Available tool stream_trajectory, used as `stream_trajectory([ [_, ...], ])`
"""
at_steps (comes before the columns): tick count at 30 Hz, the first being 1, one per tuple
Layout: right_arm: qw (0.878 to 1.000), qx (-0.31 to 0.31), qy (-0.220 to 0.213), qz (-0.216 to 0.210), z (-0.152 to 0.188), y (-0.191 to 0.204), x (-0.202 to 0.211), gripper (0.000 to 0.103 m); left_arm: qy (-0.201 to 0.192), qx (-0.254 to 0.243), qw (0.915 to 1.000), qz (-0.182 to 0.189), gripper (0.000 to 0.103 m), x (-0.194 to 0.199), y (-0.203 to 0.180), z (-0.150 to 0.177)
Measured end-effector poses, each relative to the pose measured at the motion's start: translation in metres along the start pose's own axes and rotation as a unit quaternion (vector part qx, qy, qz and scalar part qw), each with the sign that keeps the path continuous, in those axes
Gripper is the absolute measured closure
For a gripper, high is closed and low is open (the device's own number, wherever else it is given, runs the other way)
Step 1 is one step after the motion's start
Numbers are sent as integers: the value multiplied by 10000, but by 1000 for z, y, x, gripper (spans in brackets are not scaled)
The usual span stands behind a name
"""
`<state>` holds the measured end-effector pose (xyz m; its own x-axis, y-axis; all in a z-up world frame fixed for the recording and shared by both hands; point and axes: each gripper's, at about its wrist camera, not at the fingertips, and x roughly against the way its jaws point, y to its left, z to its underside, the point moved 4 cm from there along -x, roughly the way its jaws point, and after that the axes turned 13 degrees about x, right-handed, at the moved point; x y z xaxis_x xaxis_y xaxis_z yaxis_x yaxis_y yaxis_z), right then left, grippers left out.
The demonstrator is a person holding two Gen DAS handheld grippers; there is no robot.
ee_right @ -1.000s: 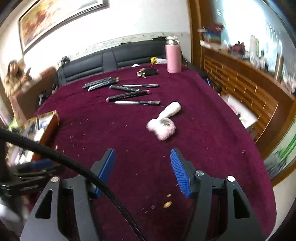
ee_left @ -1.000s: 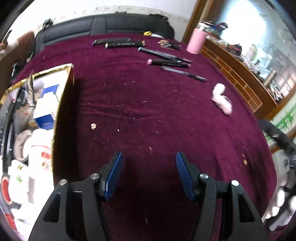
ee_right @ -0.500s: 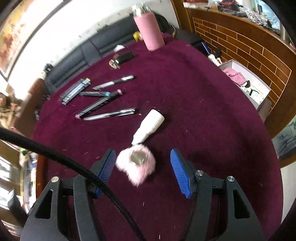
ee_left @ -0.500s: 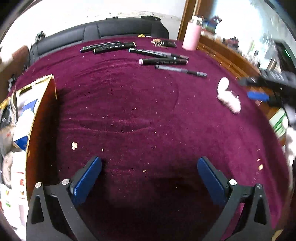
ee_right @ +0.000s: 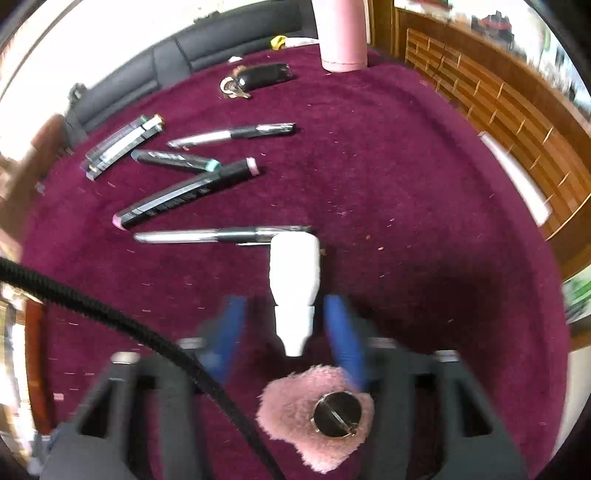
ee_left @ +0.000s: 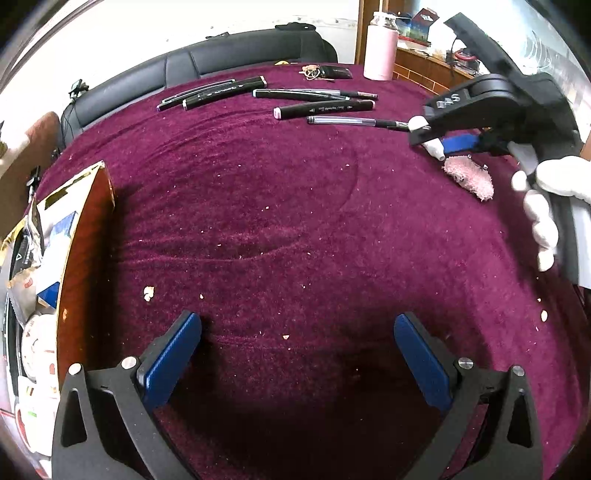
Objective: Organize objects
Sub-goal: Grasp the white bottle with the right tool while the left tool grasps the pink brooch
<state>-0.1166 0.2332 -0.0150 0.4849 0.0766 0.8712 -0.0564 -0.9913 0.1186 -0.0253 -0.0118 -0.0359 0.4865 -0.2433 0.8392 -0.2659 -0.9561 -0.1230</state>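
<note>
The left gripper point(ee_left: 297, 354) stands spread wide in the lower part of its own view, nothing between its blue pads point(ee_left: 171, 356) but bare maroon tablecloth point(ee_left: 295, 206). Only this view takes in the open box point(ee_left: 88, 236) at the left edge, crammed with packets and cartons, and the white-gloved hand point(ee_left: 543, 206) at the right edge grasping the other tool.

The right gripper point(ee_right: 291, 332) has just been closing – its blue pads point(ee_right: 341, 332) are smeared with motion on either side of the narrow neck of the white-handled brush point(ee_right: 295, 291), with slim gaps showing on both sides, so I can't tell whether they press on it. The brush lies on the cloth at centre frame, its white handle toward the pens and its pink fluffy head point(ee_right: 317, 413) at the bottom between the tool's arms, a round metal disc set in the fluff. That disc shows only here; from the left view the head is just a pink tuft beside the right gripper point(ee_left: 454, 142) in the upper right.

Beyond the handle lie a silver pen point(ee_right: 221, 235), markers point(ee_right: 184, 194) and a key pouch point(ee_right: 264, 75) – with a pink bottle point(ee_right: 343, 35) at top centre.

The markers carry pale lettering along their barrels, too small to read; the raised marks on the right tool's black body are unclear too
</note>
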Motion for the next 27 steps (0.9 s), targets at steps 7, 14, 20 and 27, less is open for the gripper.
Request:
stream_trajectory([
  [7, 9970, -278, -135, -711, 17, -10, 19, 85, -11, -8, 10000, -6, 2, 0, 1, 1],
  [14, 9807, -597, -854, -1652, 42, -21, 78, 85, 211, 91, 9988, 440, 3, 8, -3, -2],
  [20, 9640, -802, -1326, -2162, 99, -49, 125, 85, -265, -417, 9952, 850, 2, 30, -66, -28],
  [27, 9511, -1200, -1529, -2401, 143, -85, 135, 85, -343, -1167, 9886, 891, 2, -13, -155, -66],
])
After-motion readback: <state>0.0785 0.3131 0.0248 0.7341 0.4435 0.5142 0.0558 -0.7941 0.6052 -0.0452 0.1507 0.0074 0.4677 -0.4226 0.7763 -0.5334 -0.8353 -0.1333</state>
